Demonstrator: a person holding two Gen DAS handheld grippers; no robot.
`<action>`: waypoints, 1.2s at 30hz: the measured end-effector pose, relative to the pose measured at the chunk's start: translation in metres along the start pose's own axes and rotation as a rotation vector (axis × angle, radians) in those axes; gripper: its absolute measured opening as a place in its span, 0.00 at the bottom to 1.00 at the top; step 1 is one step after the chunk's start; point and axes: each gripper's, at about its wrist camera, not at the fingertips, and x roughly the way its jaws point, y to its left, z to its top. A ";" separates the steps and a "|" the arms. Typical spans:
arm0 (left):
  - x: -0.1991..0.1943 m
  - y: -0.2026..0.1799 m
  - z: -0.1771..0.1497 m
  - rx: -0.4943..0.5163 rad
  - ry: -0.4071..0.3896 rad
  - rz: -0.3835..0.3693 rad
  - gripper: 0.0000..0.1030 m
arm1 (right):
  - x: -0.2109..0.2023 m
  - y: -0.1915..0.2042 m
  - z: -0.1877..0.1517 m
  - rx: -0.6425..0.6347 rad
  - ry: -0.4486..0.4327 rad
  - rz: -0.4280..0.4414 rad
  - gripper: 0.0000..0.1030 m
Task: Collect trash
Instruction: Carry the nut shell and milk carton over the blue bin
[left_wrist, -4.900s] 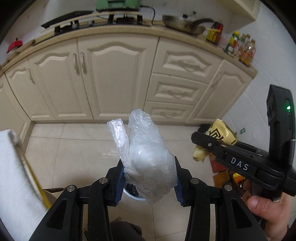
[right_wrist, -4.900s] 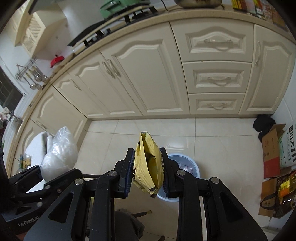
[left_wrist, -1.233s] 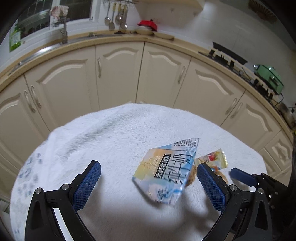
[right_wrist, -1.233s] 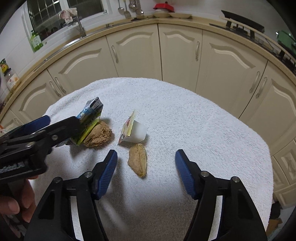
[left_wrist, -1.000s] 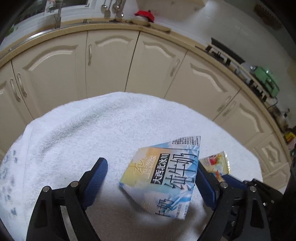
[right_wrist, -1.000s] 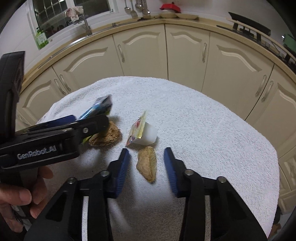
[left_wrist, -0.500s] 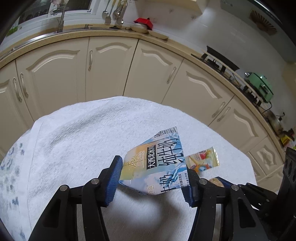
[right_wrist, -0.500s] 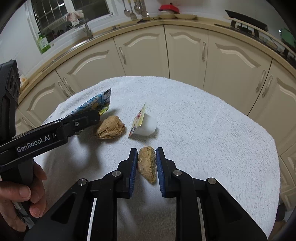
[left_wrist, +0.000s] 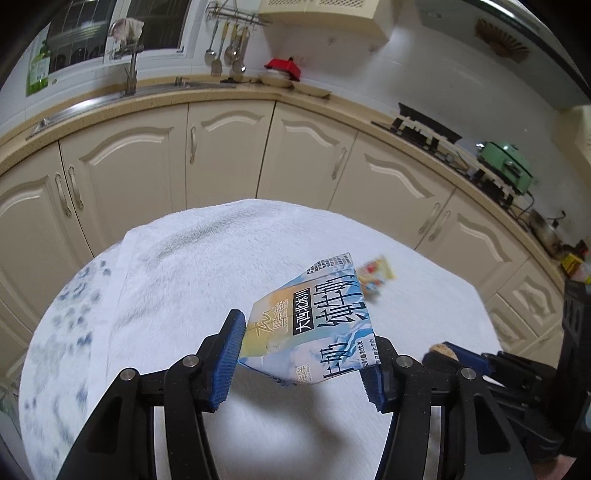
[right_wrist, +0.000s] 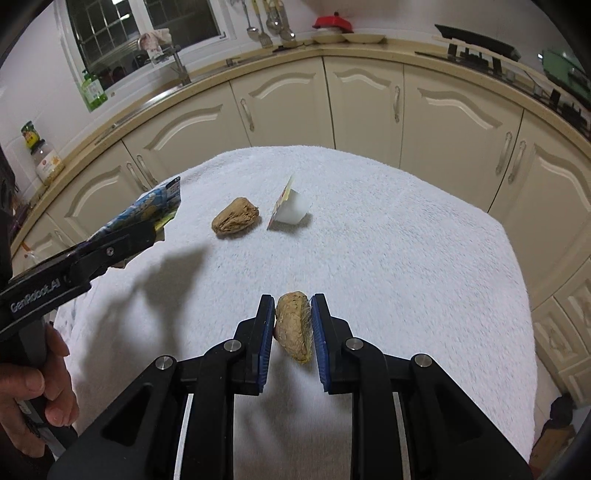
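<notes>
Left wrist view: round surface (left_wrist: 177, 295) draped in a white fluffy towel, faint blue speckles along its left edge; behind it, a curved run of cream cabinet doors (left_wrist: 221, 147) under a tan countertop; sink tap (left_wrist: 129, 74) below a window, hanging utensils (left_wrist: 225, 48) on a wall rail, red lid (left_wrist: 284, 68) beside shallow dishes, black stove (left_wrist: 424, 125) and green appliance (left_wrist: 506, 166) farther right. Left gripper (left_wrist: 303, 363) with jaws clamped on a crumpled blue-and-white milk carton (left_wrist: 314, 321), raised clear of the towel, shadow beneath; blurred snack wrapper (left_wrist: 376, 275) just beyond the carton.

Right wrist view: same towelled surface, white and mostly bare; right gripper (right_wrist: 293, 328) with jaws closed tight on a brown lump of food scrap (right_wrist: 293, 325), just above the towel; second brown lump (right_wrist: 235, 220) lying near a small white cup with peeled foil lid (right_wrist: 290, 212), close but apart, well ahead of the jaws; a person's hand (right_wrist: 44, 391) at lower left gripping the other tool's handle; green bottle (right_wrist: 92, 88) and a jar (right_wrist: 46, 162) on the countertop at left.
</notes>
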 end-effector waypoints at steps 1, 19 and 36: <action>-0.008 0.000 -0.006 -0.002 -0.006 0.012 0.51 | -0.006 0.001 -0.002 -0.001 -0.006 -0.001 0.20; -0.212 -0.082 -0.150 0.141 -0.162 0.016 0.51 | -0.127 -0.012 -0.050 0.036 -0.173 0.019 0.20; -0.261 -0.175 -0.194 0.283 -0.239 -0.088 0.51 | -0.214 -0.075 -0.083 0.138 -0.314 -0.016 0.20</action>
